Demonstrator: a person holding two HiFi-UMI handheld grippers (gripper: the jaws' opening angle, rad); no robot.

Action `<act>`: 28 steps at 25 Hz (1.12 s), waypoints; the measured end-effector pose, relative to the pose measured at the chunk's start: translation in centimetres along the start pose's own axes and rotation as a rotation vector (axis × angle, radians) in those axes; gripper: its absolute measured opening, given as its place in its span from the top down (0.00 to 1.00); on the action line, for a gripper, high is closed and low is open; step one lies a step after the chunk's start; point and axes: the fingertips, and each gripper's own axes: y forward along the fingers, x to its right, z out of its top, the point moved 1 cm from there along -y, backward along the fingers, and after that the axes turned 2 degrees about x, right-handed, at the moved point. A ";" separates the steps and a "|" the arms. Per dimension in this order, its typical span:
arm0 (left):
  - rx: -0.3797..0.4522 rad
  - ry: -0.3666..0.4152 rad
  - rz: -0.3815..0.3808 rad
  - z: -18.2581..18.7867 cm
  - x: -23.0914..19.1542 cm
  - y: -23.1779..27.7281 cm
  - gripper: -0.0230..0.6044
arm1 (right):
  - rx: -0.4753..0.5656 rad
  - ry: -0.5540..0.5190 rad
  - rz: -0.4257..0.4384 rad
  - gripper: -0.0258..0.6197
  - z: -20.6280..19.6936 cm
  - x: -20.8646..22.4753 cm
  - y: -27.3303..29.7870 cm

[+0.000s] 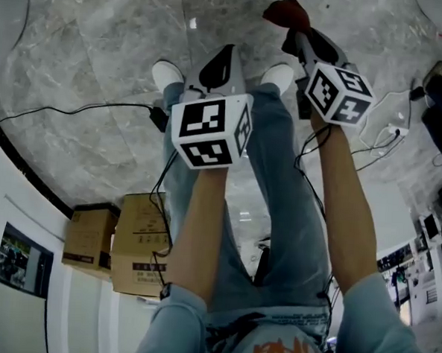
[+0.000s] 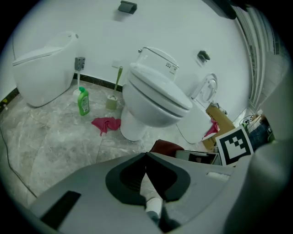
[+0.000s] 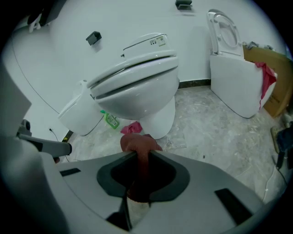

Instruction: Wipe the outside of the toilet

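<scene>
Ahead on floor, closed-lid toilet [image 3: 137, 93], nothing touching it yet. Right tongs [image 3: 138, 154] clamped on dark red cloth [image 3: 136, 142]; I judge that's for wiping bowl exterior. Left tongs [image 2: 146, 157] closed, empty, held aside.

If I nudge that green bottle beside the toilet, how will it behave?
The green bottle stands tall and narrow, so it would probably tip over. It looks like light plastic, likely skidding on the glossy floor.
</scene>
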 end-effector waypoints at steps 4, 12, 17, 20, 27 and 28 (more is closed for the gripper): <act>0.009 -0.013 0.007 -1.1 -3.9 0.0 0.97 | -0.008 0.008 0.024 0.86 -1.4 -3.9 2.0; -0.006 -0.005 -0.029 -1.0 -8.6 2.1 0.97 | 0.046 0.065 0.044 0.86 -1.5 -8.7 7.2; 0.041 0.008 -0.063 2.5 -9.9 3.3 0.97 | 0.134 0.118 0.036 0.86 -0.4 -10.1 9.6; 0.030 0.057 -0.067 3.5 -10.6 4.3 0.97 | 0.188 0.160 0.034 0.86 0.8 -10.4 11.2; -0.017 0.115 -0.103 4.2 -10.6 5.7 0.97 | 0.250 0.186 0.034 0.86 2.6 -11.0 13.4; -0.021 0.117 -0.099 4.3 -10.8 6.0 0.97 | 0.251 0.192 0.033 0.86 2.7 -10.8 13.8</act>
